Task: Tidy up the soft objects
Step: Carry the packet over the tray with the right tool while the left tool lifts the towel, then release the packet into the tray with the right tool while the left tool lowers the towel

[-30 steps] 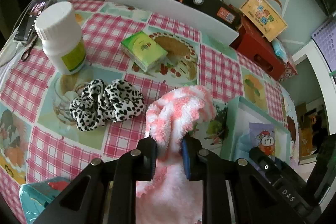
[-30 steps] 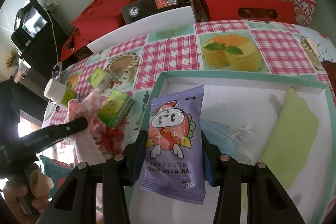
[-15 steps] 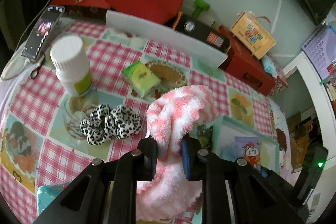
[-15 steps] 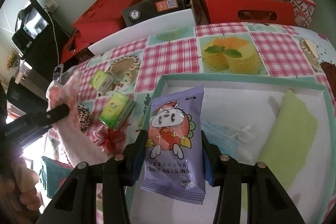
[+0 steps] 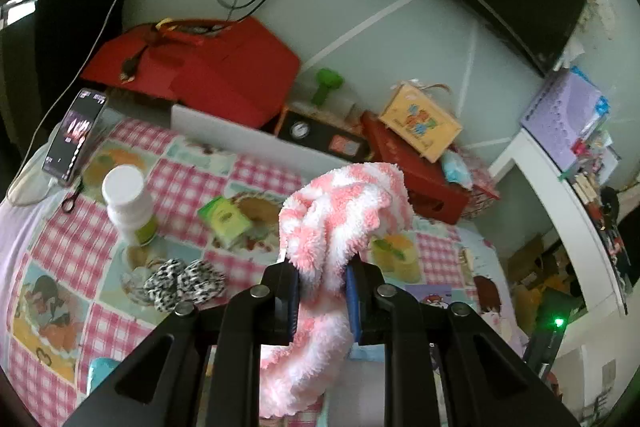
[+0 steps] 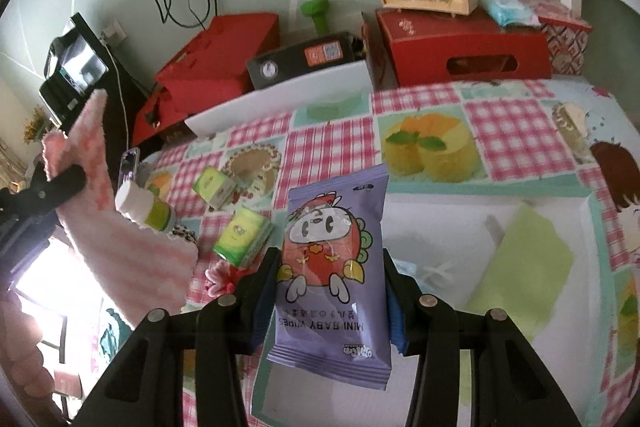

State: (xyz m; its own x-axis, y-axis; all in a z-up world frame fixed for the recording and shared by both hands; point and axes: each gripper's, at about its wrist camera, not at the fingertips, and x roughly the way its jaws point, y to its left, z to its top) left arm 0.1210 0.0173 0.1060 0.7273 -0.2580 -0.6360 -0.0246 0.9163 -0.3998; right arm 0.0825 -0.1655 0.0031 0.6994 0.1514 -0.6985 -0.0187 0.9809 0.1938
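Observation:
My left gripper [image 5: 321, 277] is shut on a fluffy pink-and-white sock [image 5: 340, 211], held high above the checked tablecloth; the sock's lower end dangles below the fingers. The right wrist view shows that same sock [image 6: 120, 251] hanging at the far left. My right gripper [image 6: 330, 267] is shut on a purple pack of baby wipes [image 6: 332, 267], lifted over the teal-rimmed tray [image 6: 592, 203]. In the tray lie a green cloth [image 6: 524, 267] and a pale blue face mask [image 6: 420, 273]. A leopard-print scrunchie [image 5: 184, 283] rests on the table at left.
On the table stand a white pill bottle [image 5: 128, 203], a green tissue pack [image 5: 226, 221] and a second green pack [image 6: 242, 235]. A phone [image 5: 76, 135] lies at the far left. Red boxes [image 6: 460, 47], a white board [image 6: 280, 99] and a black case line the back edge.
My left gripper has risen well above the table with the sock and tipped up, so more wall shows. The right gripper has lifted the wipes pack slightly over the tray.

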